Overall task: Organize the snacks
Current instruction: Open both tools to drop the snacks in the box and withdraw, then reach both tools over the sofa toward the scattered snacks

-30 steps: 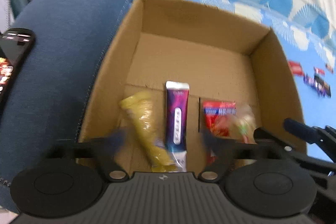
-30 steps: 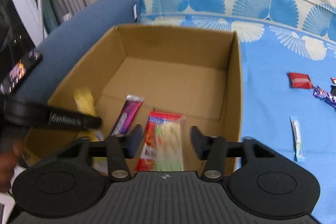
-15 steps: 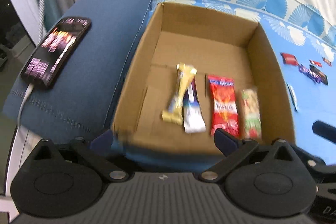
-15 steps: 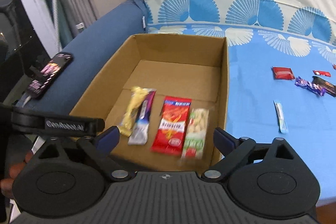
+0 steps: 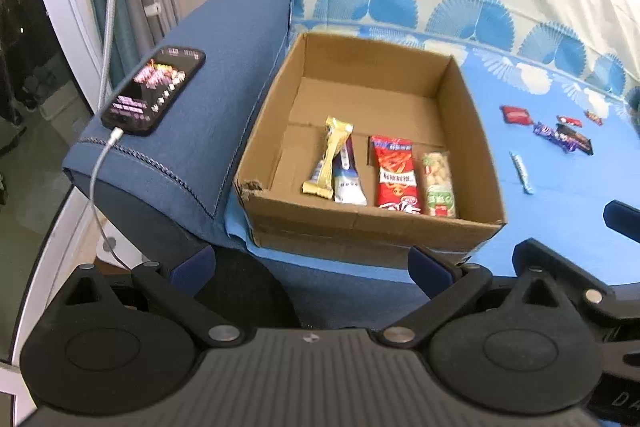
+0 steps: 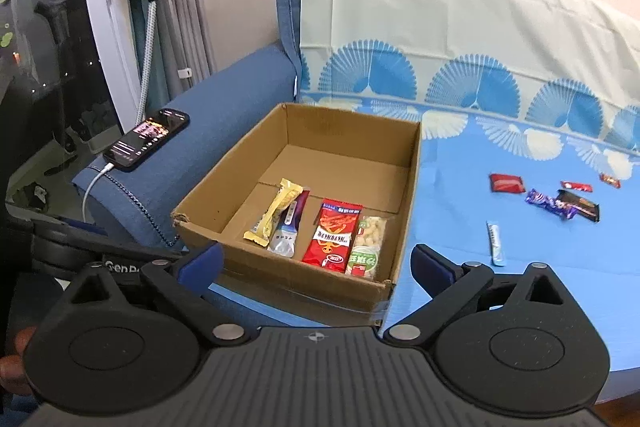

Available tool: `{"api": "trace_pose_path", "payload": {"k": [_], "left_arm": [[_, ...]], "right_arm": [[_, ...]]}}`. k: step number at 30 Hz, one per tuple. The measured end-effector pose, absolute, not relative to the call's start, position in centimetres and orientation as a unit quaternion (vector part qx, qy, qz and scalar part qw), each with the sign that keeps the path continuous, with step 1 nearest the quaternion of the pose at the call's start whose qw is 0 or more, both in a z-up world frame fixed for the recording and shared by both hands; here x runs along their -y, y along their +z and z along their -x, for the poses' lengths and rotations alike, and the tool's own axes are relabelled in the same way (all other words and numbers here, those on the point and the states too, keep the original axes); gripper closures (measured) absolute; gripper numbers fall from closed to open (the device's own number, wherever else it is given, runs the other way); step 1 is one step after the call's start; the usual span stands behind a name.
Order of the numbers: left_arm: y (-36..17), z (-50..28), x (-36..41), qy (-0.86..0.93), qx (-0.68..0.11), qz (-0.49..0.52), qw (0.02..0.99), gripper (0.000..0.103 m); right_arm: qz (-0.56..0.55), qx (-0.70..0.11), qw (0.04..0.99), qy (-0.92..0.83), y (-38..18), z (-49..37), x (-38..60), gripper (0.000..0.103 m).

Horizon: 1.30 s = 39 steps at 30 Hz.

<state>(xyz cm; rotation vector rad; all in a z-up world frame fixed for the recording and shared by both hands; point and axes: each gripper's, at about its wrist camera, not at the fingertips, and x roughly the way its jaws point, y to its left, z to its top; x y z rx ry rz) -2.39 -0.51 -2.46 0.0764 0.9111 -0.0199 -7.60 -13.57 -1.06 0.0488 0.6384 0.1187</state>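
Note:
An open cardboard box (image 5: 472,131) (image 6: 408,195) sits on the blue cloth. In its near half lie a yellow bar (image 5: 328,159) (image 6: 276,213), a purple-and-white bar (image 5: 349,179) (image 6: 288,229), a red packet (image 5: 396,175) (image 6: 334,233) and a clear nut packet (image 5: 439,185) (image 6: 368,245). Several loose snacks lie on the cloth to the right: a red one (image 6: 507,183), a purple one (image 6: 550,205), a thin white stick (image 6: 495,241). My left gripper (image 5: 312,265) and right gripper (image 6: 318,261) are both open, empty, and held back in front of the box.
A lit phone (image 5: 154,91) (image 6: 148,139) on a charging cable lies on the blue sofa armrest (image 5: 224,67) left of the box. The sofa back carries a fan-patterned cover (image 6: 460,67). A window frame and curtains stand at the far left.
Both grippers have pulled back and up from inside the box. Their jaws have opened wide, leaving the snacks lying in the box.

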Motion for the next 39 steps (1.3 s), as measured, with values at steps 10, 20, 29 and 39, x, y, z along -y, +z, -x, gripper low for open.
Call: {"api": "trace_pose_path", "payload": {"k": [10,20,29,39], "left_arm": [[-0.1,5.5,1.0,-0.016,-0.403,-0.041,0.914,0.000],[0.6,6.6,0.7,-0.013,-0.388,-0.040,0.921,0.000],[0.7,6.7,0.6,-0.012,-0.388,-0.042,0.920,0.000],[0.5,6.1,1.1,-0.013,-0.395,-0.054,0.917,0.000]], "right_arm": [[-0.031,-0.274,0.960,0.052,0.4,11.0,13.9,0.002],[-0.029,-0.260,0.964,0.056,1.0,12.1,13.6,0.002],[-0.029,-0.260,0.964,0.057,1.0,12.2,13.6,0.002],[-0.036,-0.266,0.962,0.058,0.7,11.7,13.8,0.002]]}}
